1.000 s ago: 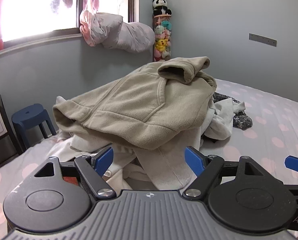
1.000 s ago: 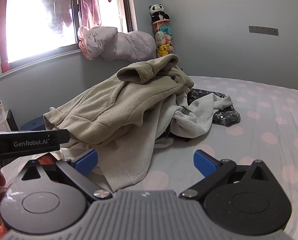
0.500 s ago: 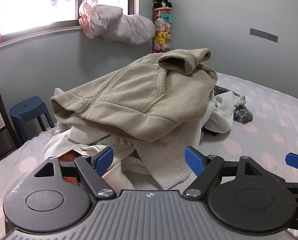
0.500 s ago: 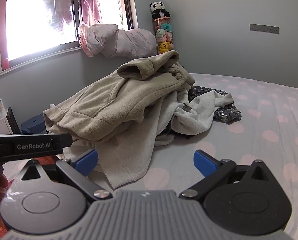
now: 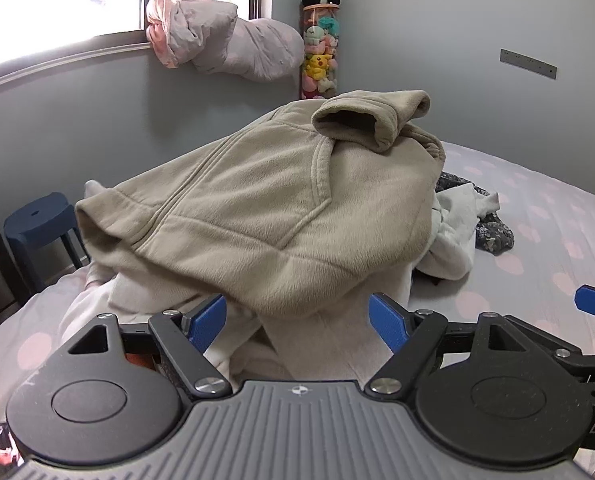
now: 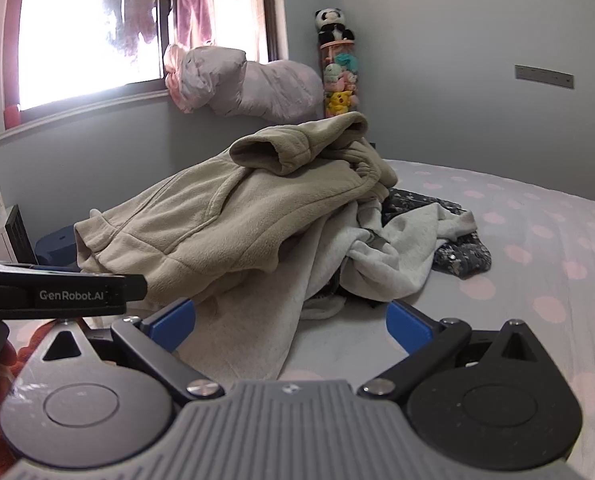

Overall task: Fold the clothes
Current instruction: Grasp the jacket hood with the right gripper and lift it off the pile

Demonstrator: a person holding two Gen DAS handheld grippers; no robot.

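Stool [image 5: 37, 220]: dark blue, it stands on the floor at the far left, beside the left edge of the bed.
Left gripper [image 5: 297, 320]: its 2 blue fingers stand wide apart and hold nothing; the low hem of the fleece hangs just in front of the gap between them.
Beige fleece jacket [image 5: 265, 216]: it lies on top of the heap, in the left half of the bed; 1 cuff [image 5: 353, 124] stands up open at the top; the bottom hem faces the grippers and the left hem corner reaches close to the left bed edge.
Pale garment [image 6: 253, 320]: it hangs down from under the fleece and its edge lies flat on the sheet, between the fingers of the right gripper and touching the left finger [image 6: 173, 322].
Right gripper [image 6: 291, 324]: jaws spread open, nothing between the pads except the edge of the pale cloth, which is not pinched.
White garment [image 6: 401, 248]: crumpled on the right side of the heap, touching a dark patterned cloth [image 6: 461, 256] beside it.
Bed [image 6: 537, 240]: grey sheet with pink dots; to the right of the heap it is bare up to the far edge, so the open room is on this side.
Wall corner: a tall clear tube of plush toys [image 5: 319, 56] stands behind the heap.
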